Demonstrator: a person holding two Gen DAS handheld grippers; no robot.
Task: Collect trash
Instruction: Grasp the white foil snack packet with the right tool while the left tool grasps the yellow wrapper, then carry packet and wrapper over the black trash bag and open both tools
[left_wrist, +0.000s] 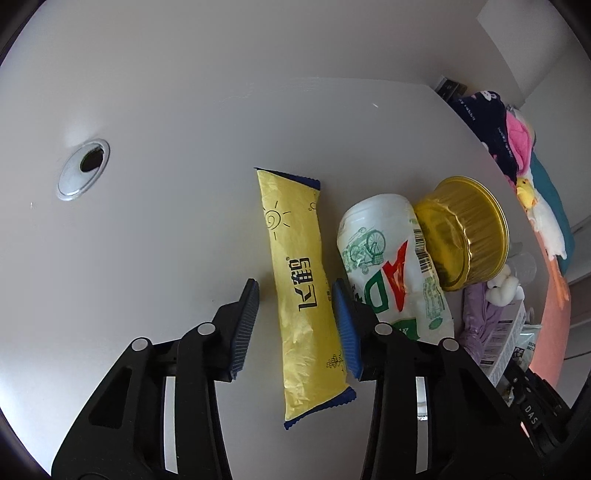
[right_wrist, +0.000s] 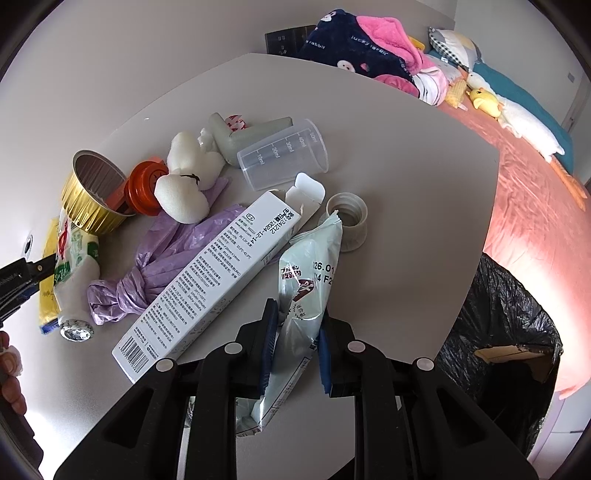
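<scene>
Near the white table's (right_wrist: 406, 206) front edge, a pale green packet (right_wrist: 306, 280) was pinched by the right gripper (right_wrist: 295, 325); a yellow wrapper (left_wrist: 299, 288) was straddled, seemingly ungripped, by the left gripper's (left_wrist: 295, 291) half-spread jaws.

Both views are taken from just behind a gripper's two fingers, aimed steeply down and close over the white table (left_wrist: 166, 110). In the left wrist view the table's left part is faced, past the yellow wrapper (left_wrist: 299, 280); in the right wrist view the table's far corner, the bed (right_wrist: 524, 173) and the black bin bag (right_wrist: 498, 332) are taken in. The gold foil cup (left_wrist: 465, 236) (right_wrist: 92, 192), the white bottle (left_wrist: 391, 258) (right_wrist: 74, 273) and the wrapper (right_wrist: 48, 291) are shared by both
</scene>
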